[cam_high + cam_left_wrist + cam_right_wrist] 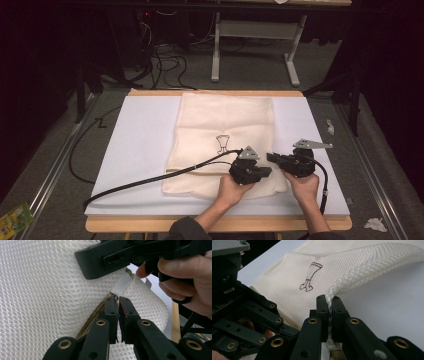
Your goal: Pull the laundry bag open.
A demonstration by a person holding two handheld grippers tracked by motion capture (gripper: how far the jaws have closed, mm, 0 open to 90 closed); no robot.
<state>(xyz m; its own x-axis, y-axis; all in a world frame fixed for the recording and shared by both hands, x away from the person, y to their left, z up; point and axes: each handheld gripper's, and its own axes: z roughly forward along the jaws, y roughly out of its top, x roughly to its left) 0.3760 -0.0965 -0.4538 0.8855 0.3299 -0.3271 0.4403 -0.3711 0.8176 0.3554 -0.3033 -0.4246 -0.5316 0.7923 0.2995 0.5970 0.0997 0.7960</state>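
A cream mesh bag [225, 120] with a small dark printed emblem [222, 143] lies flat on the white board. Both grippers meet at its near right corner. My left gripper [267, 171] points right, and in the left gripper view its jaws [118, 300] are shut on the bag's tan-trimmed edge [37, 290], just below a white ribbon tab [121, 285]. My right gripper [271, 157] points left. Its jaws [329, 300] are shut on a lifted fold of the mesh [294, 277], which stretches up and away to the right. The emblem [310, 277] lies beyond.
The white board [145, 145] rests on a wooden table whose front edge [150, 224] is nearest the person. The left gripper's black cable [150, 181] trails left across the board. A grey desk frame [255, 30] and floor cables stand beyond. Paper scraps [375, 224] lie on the floor.
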